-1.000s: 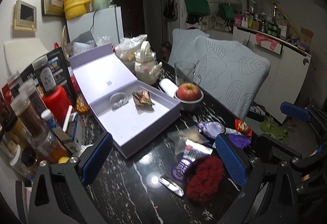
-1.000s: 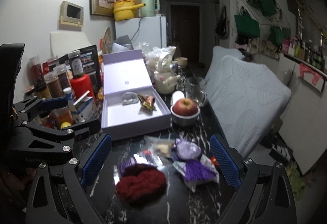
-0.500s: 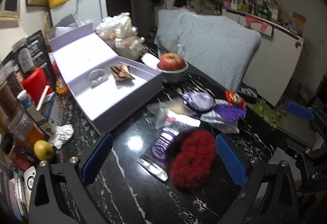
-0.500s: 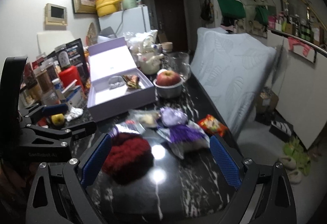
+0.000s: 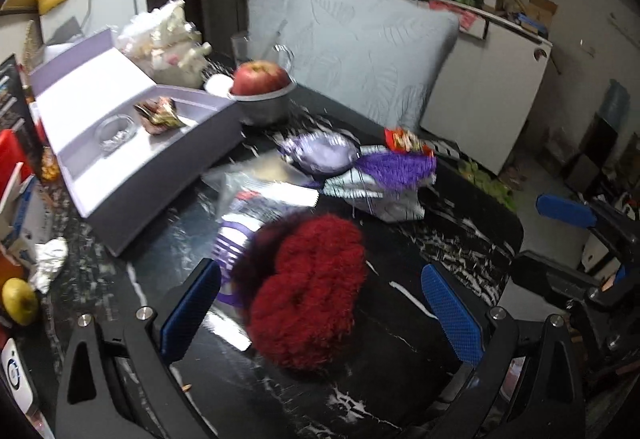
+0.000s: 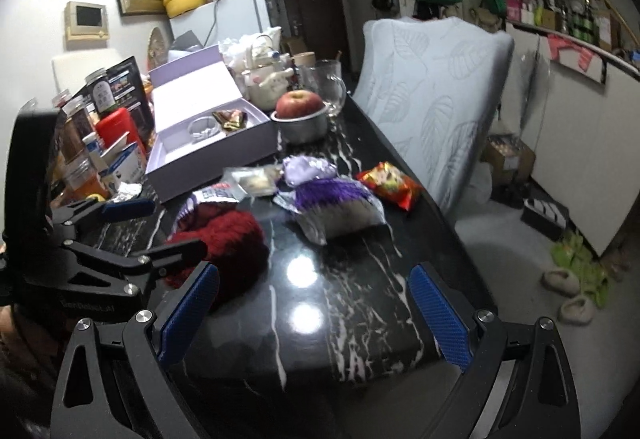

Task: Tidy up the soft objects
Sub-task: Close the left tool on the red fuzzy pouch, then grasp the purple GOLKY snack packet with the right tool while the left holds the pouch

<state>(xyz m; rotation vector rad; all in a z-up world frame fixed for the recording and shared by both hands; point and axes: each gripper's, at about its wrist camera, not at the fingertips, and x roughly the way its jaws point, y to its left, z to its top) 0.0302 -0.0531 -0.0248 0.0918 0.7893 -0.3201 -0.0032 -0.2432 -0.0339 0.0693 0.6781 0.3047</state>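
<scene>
The left tool (image 5: 320,309) hangs wide open around the red fuzzy ball (image 5: 308,287) on the tabletop (image 5: 460,239), while the right tool (image 6: 314,313), also wide open and empty, hovers right of that ball.

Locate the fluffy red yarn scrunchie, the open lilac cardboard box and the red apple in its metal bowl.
fluffy red yarn scrunchie (image 5: 308,291), left wrist view, centre fold
open lilac cardboard box (image 6: 200,155), right wrist view, tray floor
red apple (image 6: 298,103), right wrist view, front skin
</scene>
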